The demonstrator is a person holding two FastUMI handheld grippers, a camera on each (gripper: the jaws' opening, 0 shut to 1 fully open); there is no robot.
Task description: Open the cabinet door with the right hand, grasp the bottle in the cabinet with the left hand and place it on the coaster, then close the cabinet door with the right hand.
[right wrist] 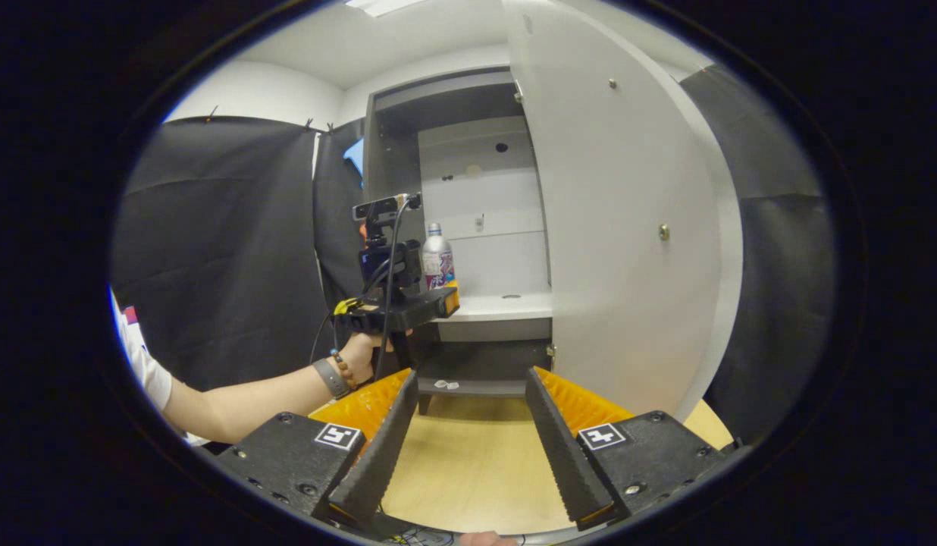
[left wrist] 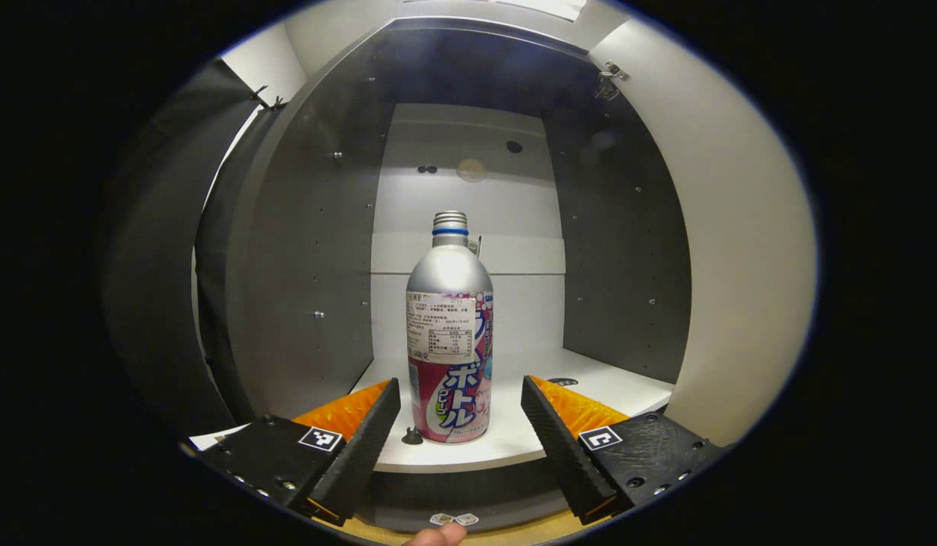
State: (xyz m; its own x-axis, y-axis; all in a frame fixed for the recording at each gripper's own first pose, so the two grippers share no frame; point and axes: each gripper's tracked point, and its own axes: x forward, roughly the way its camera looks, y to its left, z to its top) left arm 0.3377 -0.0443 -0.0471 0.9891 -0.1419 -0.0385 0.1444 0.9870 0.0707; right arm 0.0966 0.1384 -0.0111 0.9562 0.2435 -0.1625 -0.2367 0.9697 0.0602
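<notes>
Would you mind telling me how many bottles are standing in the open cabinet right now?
1. A single bottle stands upright on the white shelf, near its front edge. The door hides part of the cabinet in the right gripper view.

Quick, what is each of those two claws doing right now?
Left gripper: open, holding nothing, the bottle standing between its fingers, untouched.
Right gripper: open, holding nothing, above the table.

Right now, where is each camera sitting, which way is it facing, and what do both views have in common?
Left gripper view: rides the left tool, facing into the open cabinet at the silver metal bottle with a pink label; its open fingers flank the bottle.
Right gripper view: rides the right tool, set back over the wooden table, facing the white cabinet door; a hand holds the left tool.
Shared: the bottle.
</notes>
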